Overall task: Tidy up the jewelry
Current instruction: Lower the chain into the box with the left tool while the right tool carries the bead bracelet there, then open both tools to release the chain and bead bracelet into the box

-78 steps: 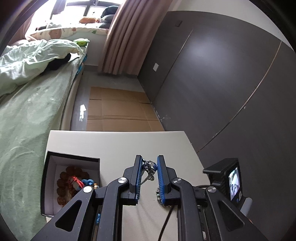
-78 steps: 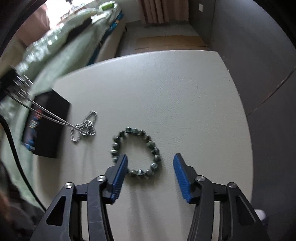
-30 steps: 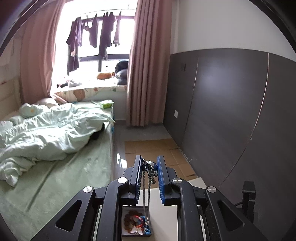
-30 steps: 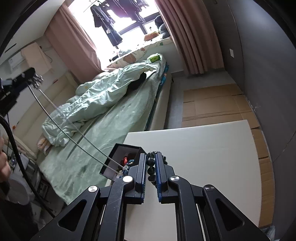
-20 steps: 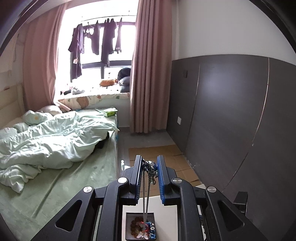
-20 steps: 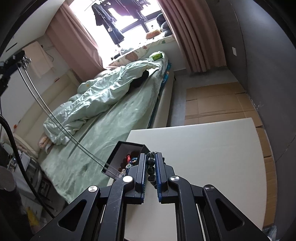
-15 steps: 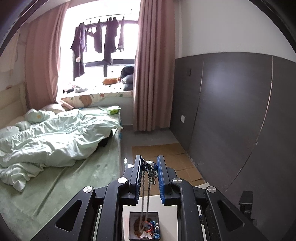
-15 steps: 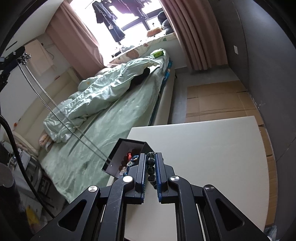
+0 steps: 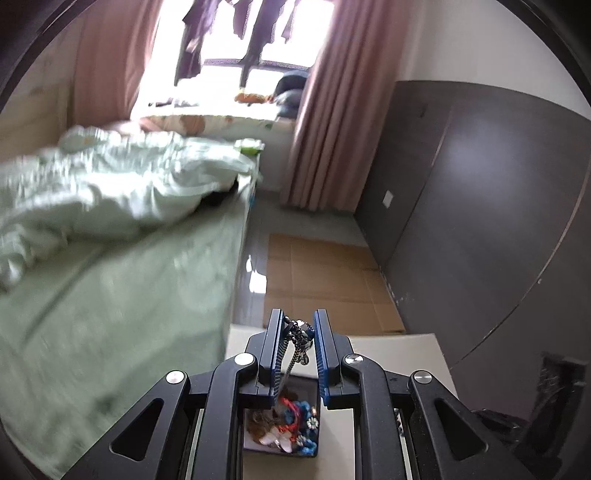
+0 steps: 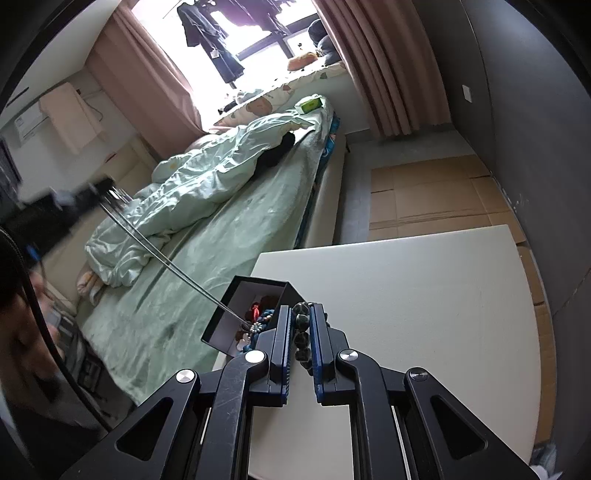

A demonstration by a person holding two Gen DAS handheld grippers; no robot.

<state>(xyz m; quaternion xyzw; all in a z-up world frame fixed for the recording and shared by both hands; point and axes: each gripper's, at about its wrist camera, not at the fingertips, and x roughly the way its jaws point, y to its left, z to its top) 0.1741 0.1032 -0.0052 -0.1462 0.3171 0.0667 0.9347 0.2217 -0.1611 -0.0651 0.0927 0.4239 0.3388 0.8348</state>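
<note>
Table [image 10: 406, 295] first: bare white top, the black jewelry box [image 10: 255, 291] at its near-left corner already holding earlier pieces. My left gripper [image 9: 298, 334] is pinched shut on the silver chain necklace [image 9: 291, 354], whose lower end hangs into the box. My right gripper [image 10: 299, 325] clamps the dark bead bracelet [image 10: 301, 332] just right of it; I judge both remain to drop.

This is a lived-in bedroom at home: an unmade bed [image 10: 229, 206] with a rumpled pale green quilt [image 10: 207, 173] at ten o'clock, pink curtains [image 10: 380, 66] at twelve, laundry [image 10: 218, 33] hanging in the bright window, flattened cardboard [image 10: 424, 192] on the floor.
</note>
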